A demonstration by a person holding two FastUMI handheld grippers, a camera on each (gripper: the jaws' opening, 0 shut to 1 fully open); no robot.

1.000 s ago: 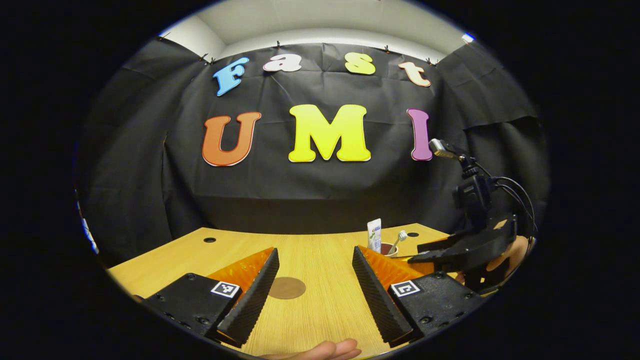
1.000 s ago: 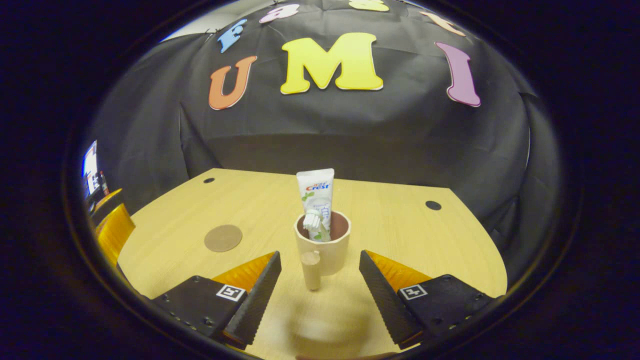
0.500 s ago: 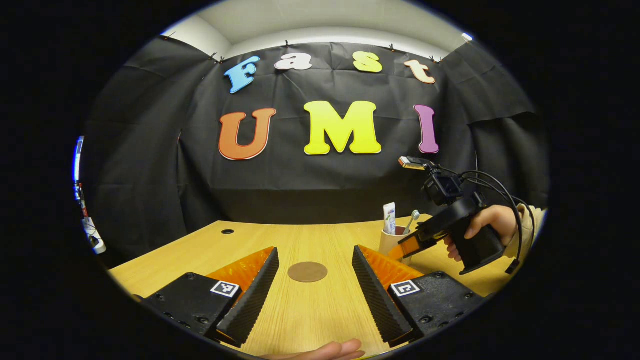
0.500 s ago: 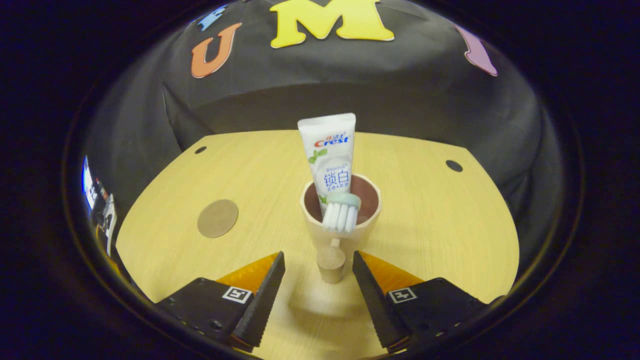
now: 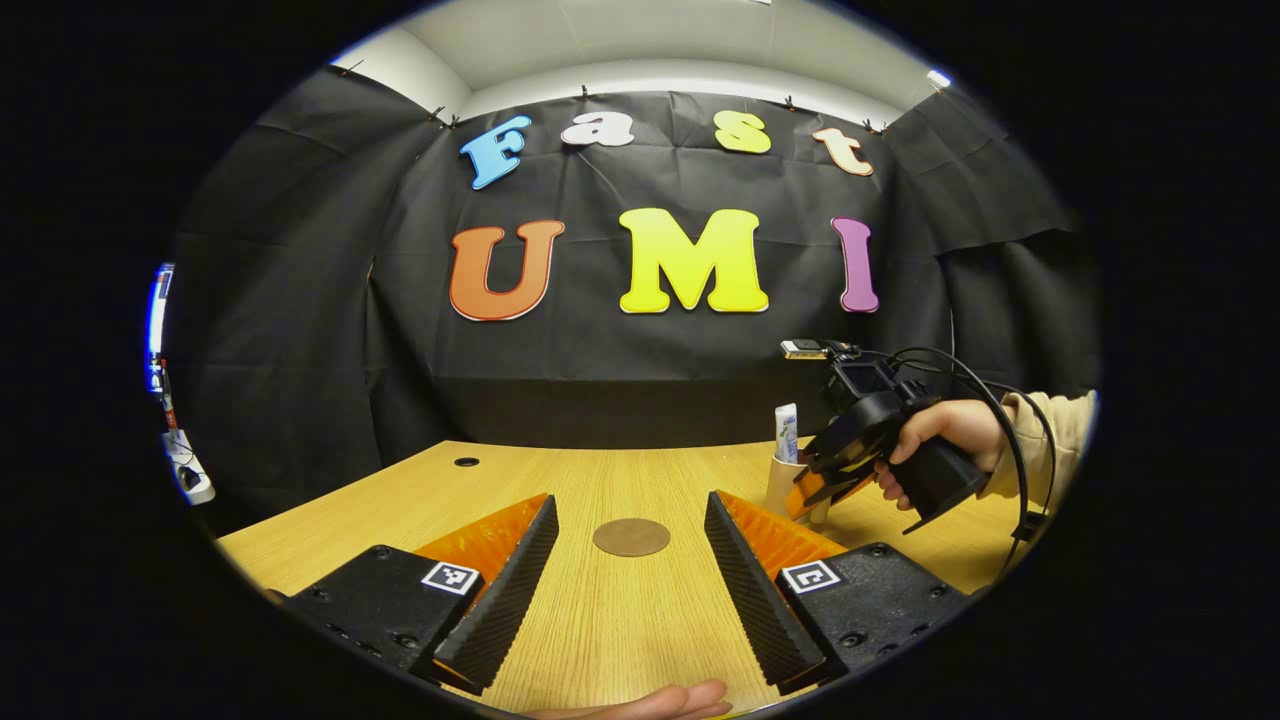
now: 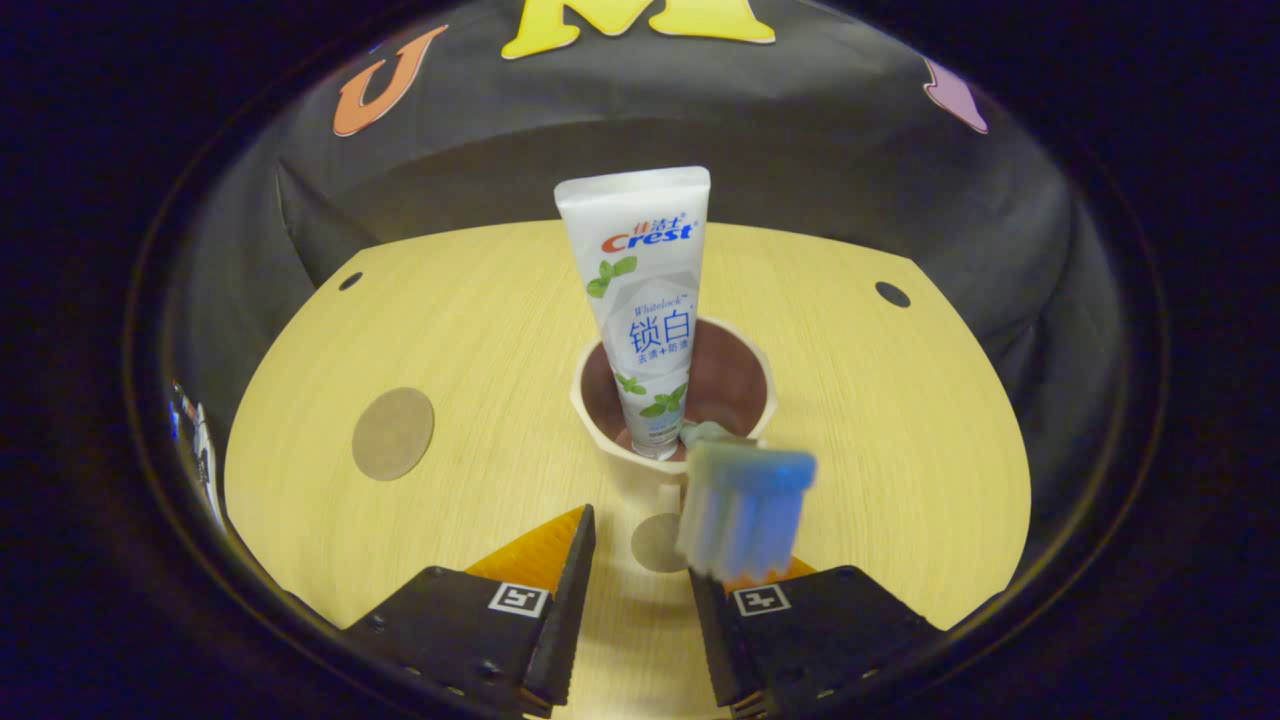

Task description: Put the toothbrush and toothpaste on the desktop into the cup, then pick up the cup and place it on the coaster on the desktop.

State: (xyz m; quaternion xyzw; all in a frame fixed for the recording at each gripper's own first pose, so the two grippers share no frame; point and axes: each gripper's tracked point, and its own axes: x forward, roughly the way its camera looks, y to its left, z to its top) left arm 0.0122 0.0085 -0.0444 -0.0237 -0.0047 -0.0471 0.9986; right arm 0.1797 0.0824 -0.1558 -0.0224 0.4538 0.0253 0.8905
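A beige cup [image 6: 768, 398] stands upright on the wooden table, holding a white toothpaste tube [image 6: 640, 300] and a toothbrush whose blurred head [image 6: 745, 510] looms close. The cup's handle [image 6: 655, 545] sits between the fingers of my right gripper [image 6: 640, 520], which is open narrowly; table shows between the handle and the left finger [image 6: 575, 570], and the brush head hides the other fingertip. The round brown coaster [image 6: 392, 433] lies to the left. In the left gripper view, my left gripper [image 5: 630, 500] hovers open before the coaster [image 5: 631, 537], with the cup [image 5: 783, 487] and right gripper [image 5: 825, 478] far right.
A person's hand [image 5: 945, 432] in a beige sleeve holds the right gripper, cables trailing behind it. A fingertip [image 5: 650, 700] shows at the bottom edge. The table [image 6: 480, 330] has small dark holes [image 6: 892, 294] near its far corners. Black cloth closes off the back.
The right gripper has moved in and down onto the cup, and its fingers have narrowed around the handle. The brush head now looms nearer and to the right. The left gripper stays open.
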